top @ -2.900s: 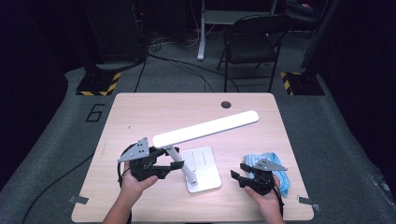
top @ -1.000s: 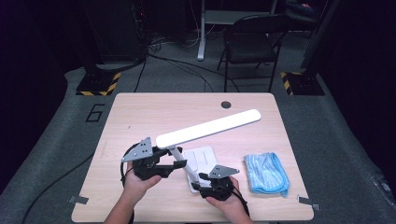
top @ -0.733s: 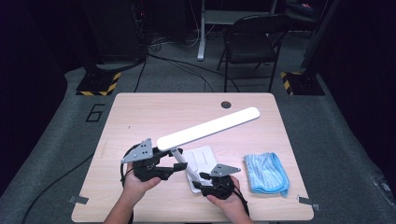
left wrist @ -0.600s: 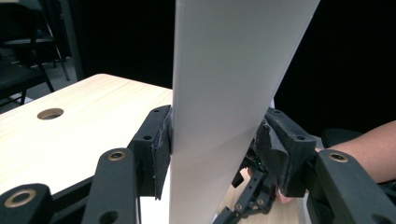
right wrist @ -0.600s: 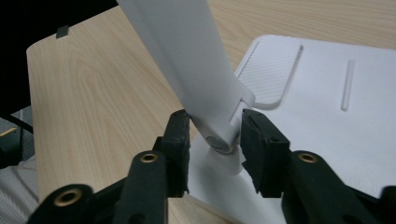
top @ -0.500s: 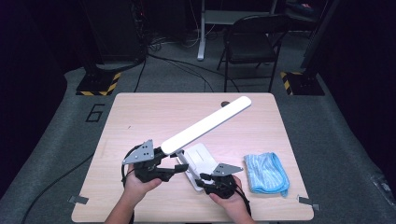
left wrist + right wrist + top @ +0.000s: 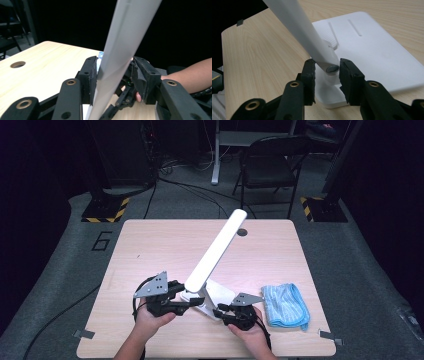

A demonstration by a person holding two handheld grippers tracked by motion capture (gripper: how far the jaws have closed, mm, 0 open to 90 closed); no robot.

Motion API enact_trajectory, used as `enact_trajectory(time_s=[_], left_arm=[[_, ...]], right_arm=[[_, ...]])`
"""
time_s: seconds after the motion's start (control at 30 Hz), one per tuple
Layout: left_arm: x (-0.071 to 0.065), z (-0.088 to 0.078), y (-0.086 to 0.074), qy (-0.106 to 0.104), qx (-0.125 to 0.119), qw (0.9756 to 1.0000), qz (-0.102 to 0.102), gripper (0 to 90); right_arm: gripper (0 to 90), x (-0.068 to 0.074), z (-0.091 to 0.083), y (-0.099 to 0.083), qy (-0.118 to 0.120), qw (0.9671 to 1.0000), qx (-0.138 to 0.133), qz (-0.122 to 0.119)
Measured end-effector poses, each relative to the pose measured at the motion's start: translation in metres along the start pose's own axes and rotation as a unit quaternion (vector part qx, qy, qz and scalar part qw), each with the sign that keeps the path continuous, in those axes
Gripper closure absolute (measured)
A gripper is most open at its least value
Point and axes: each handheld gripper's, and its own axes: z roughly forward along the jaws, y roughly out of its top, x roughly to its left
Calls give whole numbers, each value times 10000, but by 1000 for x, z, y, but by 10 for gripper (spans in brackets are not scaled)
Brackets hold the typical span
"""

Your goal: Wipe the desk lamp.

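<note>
Dark room with grey carpet, looked down on from above; showed a black folding chair (image 7: 270, 167) and cables at the back. Took up the middle with a pale wooden table (image 7: 150, 245), round cable hole near its far edge. Rose from the near centre of that table as a white desk lamp: flat base (image 7: 222, 294) lying on the wood, long lamp arm (image 7: 215, 252) slanting steeply up and away toward the far edge. Lay just right of the base, apart from it, as a crumpled blue cloth (image 7: 285, 305).

Came in from the bottom edge as two forearms, one black gripper in each hand. Had the left gripper (image 7: 192, 301) narrowed around the lamp arm low down, jaws just having been closing, arm between them. Pressed one pad against the arm's edge in the left gripper view, with the other pad very close, contact hard to confirm. Had the right gripper (image 7: 220, 310) narrowed too, also just having been closing, pads either side of the small round hinge (image 7: 331, 68) at the arm's foot, seemingly pinching it to steady the base.

Judged as partway through unfolding: arm off the base and well tilted, not yet upright. Likely left: more lift or a final angle, then letting go with both grippers. Cloth untouched.

Cut off the arm's upper end in both gripper views. Hid the arm's foot behind the grippers in the high view. Lost most of the room in blackness.
</note>
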Motion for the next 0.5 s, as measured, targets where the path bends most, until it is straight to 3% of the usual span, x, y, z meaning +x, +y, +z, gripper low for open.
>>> enact_trajectory(time_s=[0.17,0.23,0.37,0.5], left_arm=[[-4,11,2,-72,150,9998,67,589],[-5,14,3,-25,236,9996,176,620],[-6,18,3,46,197,9997,166,701],[-7,22,4,162,205,9994,227,710]], right_arm=[[706,-5,0,0,14,9999,-55,156],[706,-6,0,0,-12,9998,-63,211],[700,-7,2,2,-37,9997,-67,243],[687,-7,2,2,-69,9995,-79,293]])
